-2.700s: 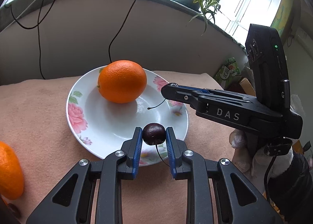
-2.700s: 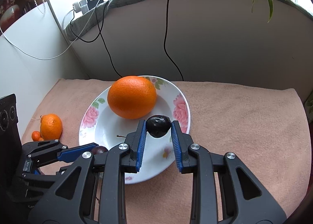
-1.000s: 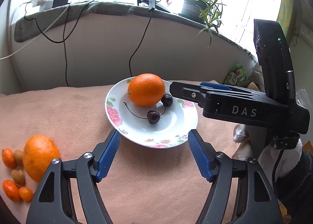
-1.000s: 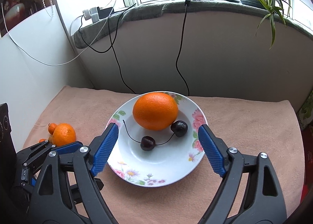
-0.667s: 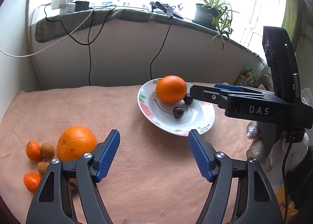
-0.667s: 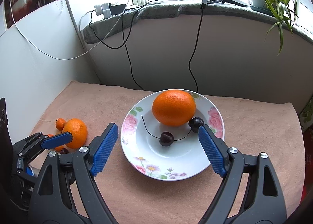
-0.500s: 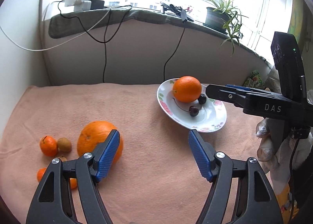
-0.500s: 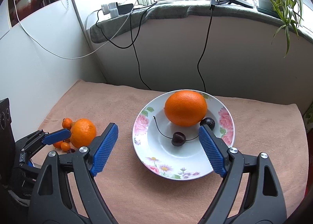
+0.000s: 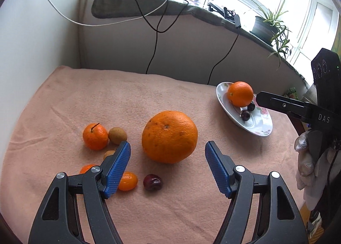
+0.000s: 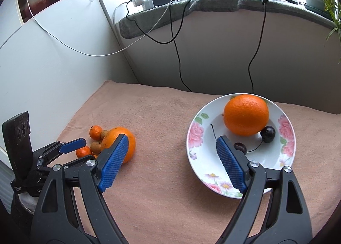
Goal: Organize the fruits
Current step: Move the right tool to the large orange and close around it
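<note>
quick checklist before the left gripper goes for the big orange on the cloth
1. Left gripper open: ok.
2. Jaws wider than the large round orange: ok, by the look of it.
3. Orange lined up between the blue pads: ok.
4. Small dark cherry close below the orange: not ok, may get nudged.
5. Room on the white floral plate: ok, near half bare.
6. Right gripper open, holding nothing: ok.

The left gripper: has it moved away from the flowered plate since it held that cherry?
Yes. The left gripper has swung left, off the plate, which now sits far right, and it faces the large orange on the cloth, jaws open.
</note>
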Motion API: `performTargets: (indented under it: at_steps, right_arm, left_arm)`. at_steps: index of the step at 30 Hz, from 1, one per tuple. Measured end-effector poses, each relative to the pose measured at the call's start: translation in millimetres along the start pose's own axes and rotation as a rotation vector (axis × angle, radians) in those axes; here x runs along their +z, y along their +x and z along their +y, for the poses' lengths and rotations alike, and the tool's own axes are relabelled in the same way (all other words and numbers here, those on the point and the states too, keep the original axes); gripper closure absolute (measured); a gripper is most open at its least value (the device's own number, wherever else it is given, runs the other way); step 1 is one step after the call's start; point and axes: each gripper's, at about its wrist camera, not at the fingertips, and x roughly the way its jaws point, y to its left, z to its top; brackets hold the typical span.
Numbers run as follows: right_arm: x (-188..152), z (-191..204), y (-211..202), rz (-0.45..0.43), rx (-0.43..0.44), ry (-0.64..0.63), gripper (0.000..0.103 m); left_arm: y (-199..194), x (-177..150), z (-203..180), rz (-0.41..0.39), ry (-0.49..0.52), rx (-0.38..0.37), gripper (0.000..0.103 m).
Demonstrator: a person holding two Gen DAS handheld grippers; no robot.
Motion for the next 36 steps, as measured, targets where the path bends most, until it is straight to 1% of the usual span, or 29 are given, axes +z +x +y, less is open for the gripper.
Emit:
performTargets:
  at_steps: [7, 11, 16, 20, 26, 36]
  right_arm:
    - [2.9, 24.0, 21.1, 0.050, 0.047, -0.022, 0.016]
    - [5.8, 32.5, 32.6, 0.085, 0.091, -0.005, 0.016]
    - [7.8, 44.4, 46.6, 0.118, 0.119, 0.001, 0.016]
    - [5.2, 48.9, 60.0, 0.152, 0.143, 0.012, 0.016]
    - [0.2, 52.5, 75.8, 0.173, 0.172, 0.040, 0.016]
    - [-3.3, 57.8, 91.0, 0.209, 0.212, 0.057, 0.016]
  left_arm:
    - [12.8, -1.1, 10.1, 0.032, -0.032, -0.028, 0.031]
    - [17.0, -0.4, 10.5, 0.038, -0.034, -0.045, 0.031]
    - [21.4, 1.1, 8.9, 0.047, -0.025, -0.052, 0.031]
    - [24.4, 3.0, 9.7, 0.052, -0.032, -0.059, 0.031]
    - [29.5, 4.3, 8.5, 0.054, -0.039, -0.075, 0.031]
    - [37.5, 5.2, 4.0, 0.071, -0.032, -0.071, 0.031]
